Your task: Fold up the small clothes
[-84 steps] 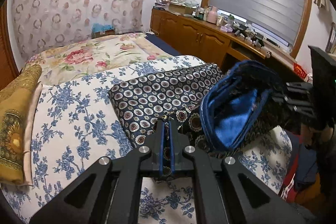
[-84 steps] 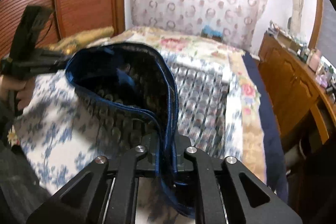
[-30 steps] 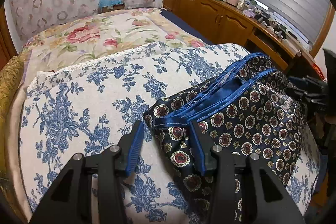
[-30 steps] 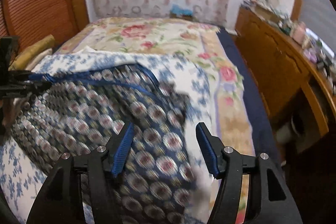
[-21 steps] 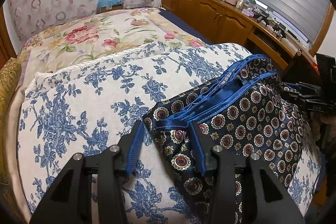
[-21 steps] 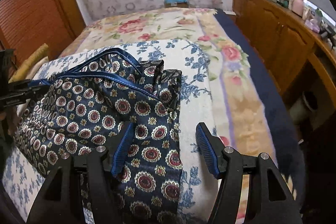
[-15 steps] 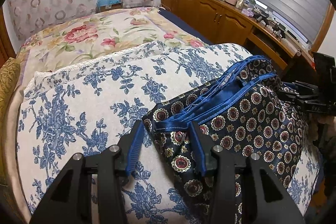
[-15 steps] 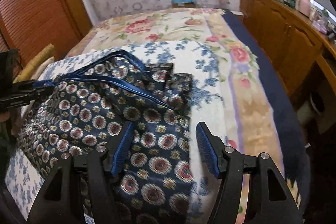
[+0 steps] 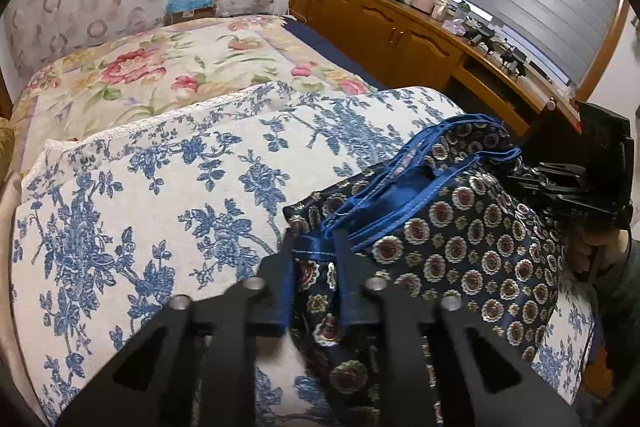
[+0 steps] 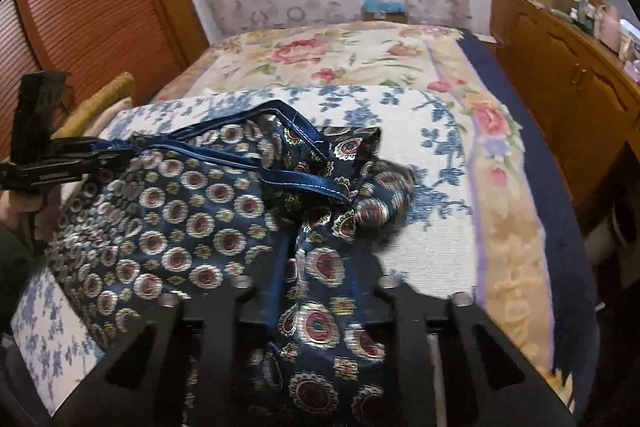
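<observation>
One garment [image 9: 460, 247], dark blue with round medallions and bright blue trim, lies bunched on the blue-flowered cloth [image 9: 160, 187] that covers the near part of the bed [image 9: 168, 67]; it is doubled over loosely, with the trim edges stacked along its far side and a loose lobe of fabric spilling toward the right edge of the cloth in the right wrist view. The left gripper [image 9: 314, 259] has just been closing and its jaws now pinch the near left corner, with the blue hem and patterned fabric caught between the pads. The right gripper [image 10: 320, 267] has likewise just been closing, and a wad of the same fabric stands between its jaws at the garment's opposite near end; the picture there is a little blurred, but the pads look pressed into the cloth. Judging by this, a first rough fold is in and both hands have taken fresh hold for the next one; the piece is still lumpy and uneven, so smoothing and at least one more fold remain. Counted: one garment, two grippers, one flowered cloth over a rose-patterned bedspread [image 10: 360, 55], one yellow folded cloth [image 10: 100, 99] at the bed's left edge, and one wooden sideboard [image 9: 400, 31] crowded with small items too small to tell.
</observation>
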Demonstrator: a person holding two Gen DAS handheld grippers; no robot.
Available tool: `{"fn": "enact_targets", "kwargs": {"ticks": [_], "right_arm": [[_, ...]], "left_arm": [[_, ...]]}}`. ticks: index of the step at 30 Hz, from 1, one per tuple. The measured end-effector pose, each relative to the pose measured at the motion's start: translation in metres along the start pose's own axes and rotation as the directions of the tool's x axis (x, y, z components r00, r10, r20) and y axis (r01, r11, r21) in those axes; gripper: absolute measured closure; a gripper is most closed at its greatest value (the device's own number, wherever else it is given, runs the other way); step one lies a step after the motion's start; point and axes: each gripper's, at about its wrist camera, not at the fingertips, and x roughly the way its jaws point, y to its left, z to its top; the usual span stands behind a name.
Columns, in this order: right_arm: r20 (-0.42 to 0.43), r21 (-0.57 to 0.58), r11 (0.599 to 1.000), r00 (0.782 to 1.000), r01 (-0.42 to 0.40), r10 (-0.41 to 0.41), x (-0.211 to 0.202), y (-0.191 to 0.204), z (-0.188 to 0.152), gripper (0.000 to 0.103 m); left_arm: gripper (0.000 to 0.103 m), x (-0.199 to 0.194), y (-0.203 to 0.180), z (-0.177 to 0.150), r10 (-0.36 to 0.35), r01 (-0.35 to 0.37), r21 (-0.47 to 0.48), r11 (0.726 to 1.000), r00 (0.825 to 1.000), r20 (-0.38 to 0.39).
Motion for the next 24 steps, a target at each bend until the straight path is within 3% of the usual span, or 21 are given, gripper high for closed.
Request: {"fn": "enact_targets", "kwargs": {"ticks": [6, 11, 17, 24], "right_arm": [[0.072, -0.018, 1.000, 0.997, 0.010, -0.009, -0.020, 0.013, 0.002, 0.094], [0.148, -0.052, 0.999, 0.989, 0.000, 0.007, -0.044, 0.029, 0.014, 0.095], [0.215, -0.137, 0.991, 0.976, -0.011, 0.041, -0.059, 0.066, 0.038, 0.095], [0.231, -0.245, 0.969, 0.968, -0.036, 0.094, -0.054, 0.106, 0.077, 0.095]], "left_arm": [[0.098, -0.039, -0.015, 0.000, -0.003, 0.000, 0.028, 1.000, 0.995, 0.103], [0.098, -0.082, -0.022, 0.000, 0.009, -0.019, 0.045, 0.999, 0.978, 0.210], [0.099, -0.134, -0.014, -0.005, 0.067, -0.082, 0.034, 0.996, 0.943, 0.327], [0.099, -0.187, 0.018, -0.016, 0.157, -0.163, -0.021, 0.986, 0.898, 0.411]]}}
